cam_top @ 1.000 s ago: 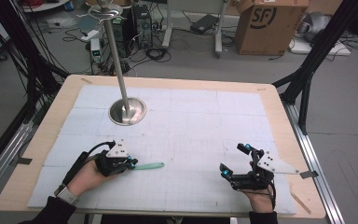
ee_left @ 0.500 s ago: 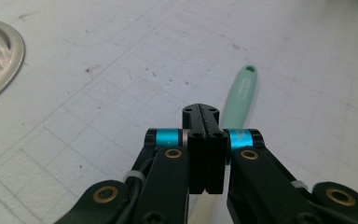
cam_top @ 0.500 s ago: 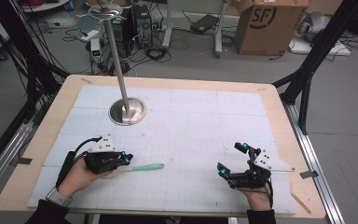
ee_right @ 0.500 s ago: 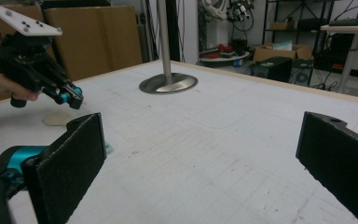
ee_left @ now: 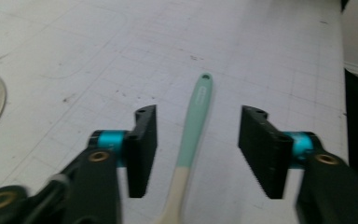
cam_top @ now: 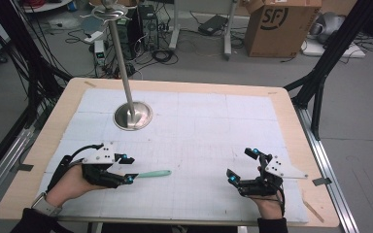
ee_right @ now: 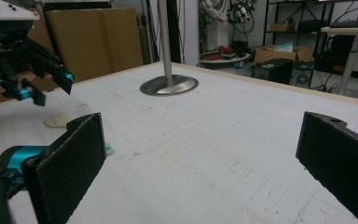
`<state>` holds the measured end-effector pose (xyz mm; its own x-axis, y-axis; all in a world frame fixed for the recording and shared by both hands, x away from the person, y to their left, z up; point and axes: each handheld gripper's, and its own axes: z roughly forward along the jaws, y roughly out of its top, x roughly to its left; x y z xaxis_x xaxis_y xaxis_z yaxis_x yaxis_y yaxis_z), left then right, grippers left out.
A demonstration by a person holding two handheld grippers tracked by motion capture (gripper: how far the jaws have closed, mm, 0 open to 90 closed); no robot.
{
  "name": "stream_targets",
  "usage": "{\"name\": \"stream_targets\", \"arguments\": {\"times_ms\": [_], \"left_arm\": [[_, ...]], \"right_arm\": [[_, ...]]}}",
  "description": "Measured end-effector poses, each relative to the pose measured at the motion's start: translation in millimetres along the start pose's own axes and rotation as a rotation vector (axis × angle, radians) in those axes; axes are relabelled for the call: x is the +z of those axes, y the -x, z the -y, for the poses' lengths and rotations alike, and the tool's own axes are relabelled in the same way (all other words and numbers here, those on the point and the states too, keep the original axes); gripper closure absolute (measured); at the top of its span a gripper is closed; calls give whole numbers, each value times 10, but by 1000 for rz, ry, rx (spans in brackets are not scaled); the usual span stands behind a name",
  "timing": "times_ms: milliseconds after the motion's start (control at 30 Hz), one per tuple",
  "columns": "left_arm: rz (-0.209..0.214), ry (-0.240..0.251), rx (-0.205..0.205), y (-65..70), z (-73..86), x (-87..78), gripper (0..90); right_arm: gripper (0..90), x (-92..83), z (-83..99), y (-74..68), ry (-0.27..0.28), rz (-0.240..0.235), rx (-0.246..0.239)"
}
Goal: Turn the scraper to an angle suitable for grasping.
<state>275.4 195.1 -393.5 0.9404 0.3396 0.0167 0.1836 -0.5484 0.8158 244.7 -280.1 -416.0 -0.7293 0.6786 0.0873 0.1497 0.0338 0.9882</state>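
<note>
- left gripper (ee_left: 193,140) has just been opening, fingers (ee_left: 142,149) apart now, spatula (ee_left: 191,140) lying loose between them on the table (cam_top: 213,126)
- right gripper (cam_top: 243,167) wide open, holding nothing

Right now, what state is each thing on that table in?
Left gripper: open, jaws have just been opening, nothing gripped.
Mint-handled spatula: lying flat on the mat between those jaws, untouched.
Right gripper: open, empty.
Metal stand: upright on its round base.
</note>
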Motion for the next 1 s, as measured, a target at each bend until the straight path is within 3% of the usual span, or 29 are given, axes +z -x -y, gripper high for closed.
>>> {"name": "stream_targets", "arguments": {"times_ms": [100,133,200,333,500,833,867,933,1000], "left_arm": [[18,-57,-3,3,-63,4,227],[27,-93,3,0,-88,6,206],[29,-143,44,1,-112,6,217],[46,-236,79,-12,-148,4,195],[86,-316,90,-89,-146,29,197],[138,-365,73,-265,-79,140,244],[139,-379,89,-272,-82,143,244],[107,-400,92,-275,-100,155,251],[102,-406,106,-267,-124,173,263]], "right_arm": [[5,16,-1,2,-1,-1,-2],[5,21,-1,1,-3,-2,-3],[5,35,-6,-4,0,-3,-4],[5,45,-14,-10,-1,-11,-9],[5,33,-16,-11,2,-13,-3],[5,46,-44,11,15,-28,-7],[5,46,-44,11,15,-28,-7],[5,50,-51,14,17,-36,-3],[5,53,-67,7,22,-57,0]]}}
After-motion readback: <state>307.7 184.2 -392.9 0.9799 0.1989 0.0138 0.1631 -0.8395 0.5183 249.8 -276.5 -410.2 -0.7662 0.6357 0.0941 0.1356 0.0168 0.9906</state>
